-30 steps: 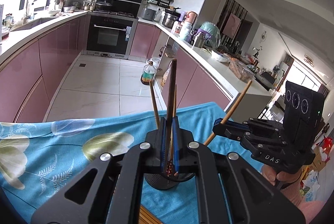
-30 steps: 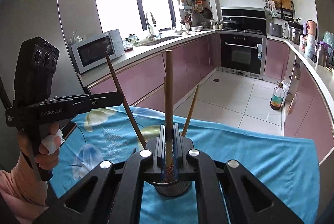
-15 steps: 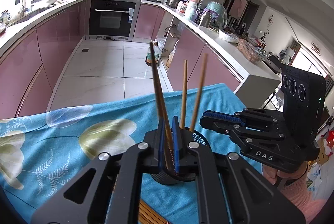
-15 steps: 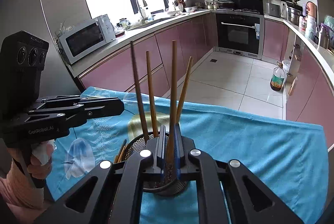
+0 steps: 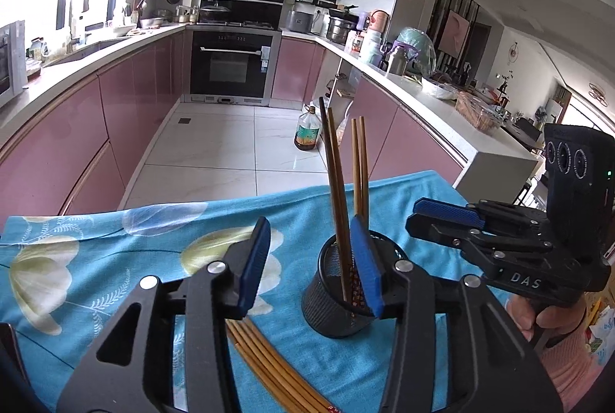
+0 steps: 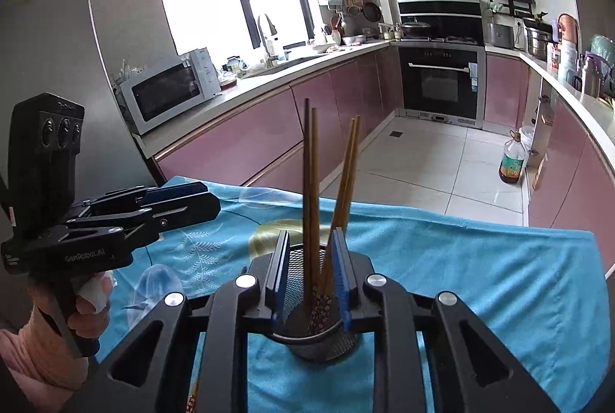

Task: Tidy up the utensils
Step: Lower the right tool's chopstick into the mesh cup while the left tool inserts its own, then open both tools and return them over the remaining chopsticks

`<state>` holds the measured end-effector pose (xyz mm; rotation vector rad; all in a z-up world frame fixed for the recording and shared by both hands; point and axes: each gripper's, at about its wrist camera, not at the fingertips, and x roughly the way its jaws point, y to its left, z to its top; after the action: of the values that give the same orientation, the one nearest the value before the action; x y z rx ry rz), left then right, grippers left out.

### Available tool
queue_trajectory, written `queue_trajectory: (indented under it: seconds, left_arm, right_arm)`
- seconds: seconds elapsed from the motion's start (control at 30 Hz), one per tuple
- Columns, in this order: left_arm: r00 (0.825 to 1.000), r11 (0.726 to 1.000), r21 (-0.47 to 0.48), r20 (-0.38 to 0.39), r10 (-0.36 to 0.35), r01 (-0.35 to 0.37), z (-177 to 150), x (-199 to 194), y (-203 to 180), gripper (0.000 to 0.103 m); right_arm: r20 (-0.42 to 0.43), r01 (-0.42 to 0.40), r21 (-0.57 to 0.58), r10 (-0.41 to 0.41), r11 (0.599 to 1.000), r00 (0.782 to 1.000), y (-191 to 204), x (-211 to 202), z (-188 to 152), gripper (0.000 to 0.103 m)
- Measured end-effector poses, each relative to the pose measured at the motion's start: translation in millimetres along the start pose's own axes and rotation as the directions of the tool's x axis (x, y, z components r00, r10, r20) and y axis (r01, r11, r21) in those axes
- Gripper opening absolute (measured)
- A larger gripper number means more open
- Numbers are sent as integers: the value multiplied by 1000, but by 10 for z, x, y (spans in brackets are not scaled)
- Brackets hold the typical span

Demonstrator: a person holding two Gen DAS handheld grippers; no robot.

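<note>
A black mesh utensil holder [image 5: 338, 290] stands on the blue floral cloth [image 5: 115, 259] and holds several wooden chopsticks [image 5: 336, 190] upright. My left gripper [image 5: 311, 270] is open and empty, its right finger beside the holder. My right gripper [image 6: 311, 278] is open just above the holder [image 6: 323, 332], with the chopsticks [image 6: 311, 182] standing loose between its fingers. A bundle of chopsticks [image 5: 269, 363] lies flat on the cloth under the left gripper. Each gripper shows in the other's view, the right one [image 5: 446, 217] and the left one [image 6: 184, 201].
The table's far edge drops to a white tiled kitchen floor with an oil bottle [image 5: 307, 132]. Pink cabinets, an oven [image 5: 230, 67] and a microwave [image 6: 169, 90] line the walls. A dark object [image 5: 9, 355] lies at the cloth's near left.
Both grippers have opened and let go of the chopsticks they held. Those chopsticks now stand in the holder with the others. The left gripper has shifted left of the holder.
</note>
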<state>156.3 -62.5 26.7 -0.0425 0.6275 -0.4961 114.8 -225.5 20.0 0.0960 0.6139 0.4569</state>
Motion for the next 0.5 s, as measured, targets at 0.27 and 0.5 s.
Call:
queue_trajectory:
  seconds: [0.27,0.5]
  left_arm:
    - [994,994,19,-20,106,-105,-491,-275,171,56]
    - [976,987,11,-147,158,-159,-1022,-145,318,56]
  right_arm:
    - [-33,-122,-111,119,986,992,468,-153,-379,34]
    - [-183,-128,-69,113,989,977,559,269,-782,34]
